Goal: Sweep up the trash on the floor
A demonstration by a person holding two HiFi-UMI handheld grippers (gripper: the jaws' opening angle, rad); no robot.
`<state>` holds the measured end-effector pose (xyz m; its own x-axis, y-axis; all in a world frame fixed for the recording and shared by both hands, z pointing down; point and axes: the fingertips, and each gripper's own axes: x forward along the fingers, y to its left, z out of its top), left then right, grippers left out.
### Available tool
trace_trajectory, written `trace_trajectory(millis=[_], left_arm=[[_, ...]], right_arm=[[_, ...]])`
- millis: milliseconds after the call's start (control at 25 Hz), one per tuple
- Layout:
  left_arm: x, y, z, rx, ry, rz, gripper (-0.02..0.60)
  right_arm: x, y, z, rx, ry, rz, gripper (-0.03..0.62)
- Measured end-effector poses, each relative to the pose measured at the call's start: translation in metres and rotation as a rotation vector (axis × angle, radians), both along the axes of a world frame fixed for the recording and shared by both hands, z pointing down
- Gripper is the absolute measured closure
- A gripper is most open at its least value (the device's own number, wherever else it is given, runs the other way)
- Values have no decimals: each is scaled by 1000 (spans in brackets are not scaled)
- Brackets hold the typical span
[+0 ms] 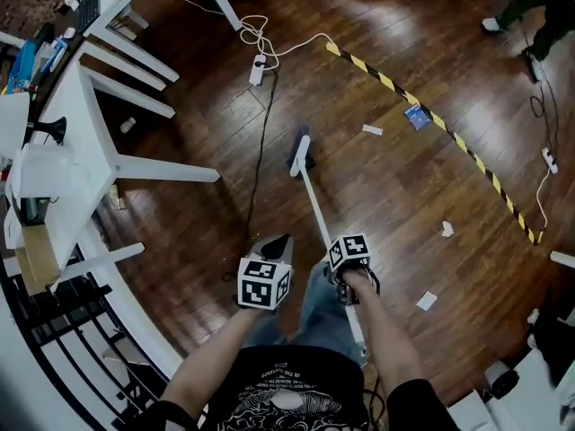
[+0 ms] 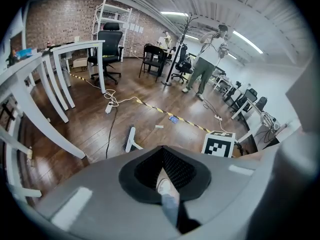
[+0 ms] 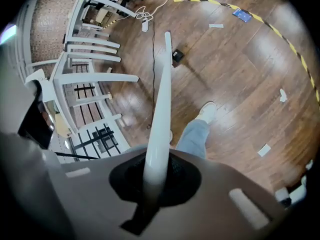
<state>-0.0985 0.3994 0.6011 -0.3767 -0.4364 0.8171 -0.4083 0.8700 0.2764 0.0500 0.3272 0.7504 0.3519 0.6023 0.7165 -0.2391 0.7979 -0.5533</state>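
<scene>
Wooden floor (image 1: pixel 395 187), scattered scraps (image 1: pixel 427 301). Broom (image 1: pixel 315 200), we judge, light, stiff; right hand-held gripper (image 3: pixel 150 176) clamps upper handle, left hand-held gripper (image 2: pixel 162 170) closed, empty.

A white surface (image 1: pixel 90 124) is standing along the left side of the head view, its slanted legs reaching toward the centre. A power strip (image 1: pixel 257 70) is lying at upper centre, with a white cord (image 1: pixel 254 27) looping above it and a black cable (image 1: pixel 261 151) trailing down from it. Striped tape (image 1: pixel 449 133) is running diagonally toward the right edge. In the left gripper view, an office chair (image 2: pixel 109 41) is sitting at upper left and a person (image 2: pixel 202 66) is standing at upper right.
</scene>
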Motion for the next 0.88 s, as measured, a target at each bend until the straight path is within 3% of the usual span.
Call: trace_trajectory(millis=[280, 880], left_arm=[[-9, -30, 3, -6, 15, 21, 575], [-8, -124, -1, 45, 12, 205, 576]], right_arm=[[3, -53, 9, 45, 8, -36, 594], [62, -127, -7, 12, 95, 293, 594]])
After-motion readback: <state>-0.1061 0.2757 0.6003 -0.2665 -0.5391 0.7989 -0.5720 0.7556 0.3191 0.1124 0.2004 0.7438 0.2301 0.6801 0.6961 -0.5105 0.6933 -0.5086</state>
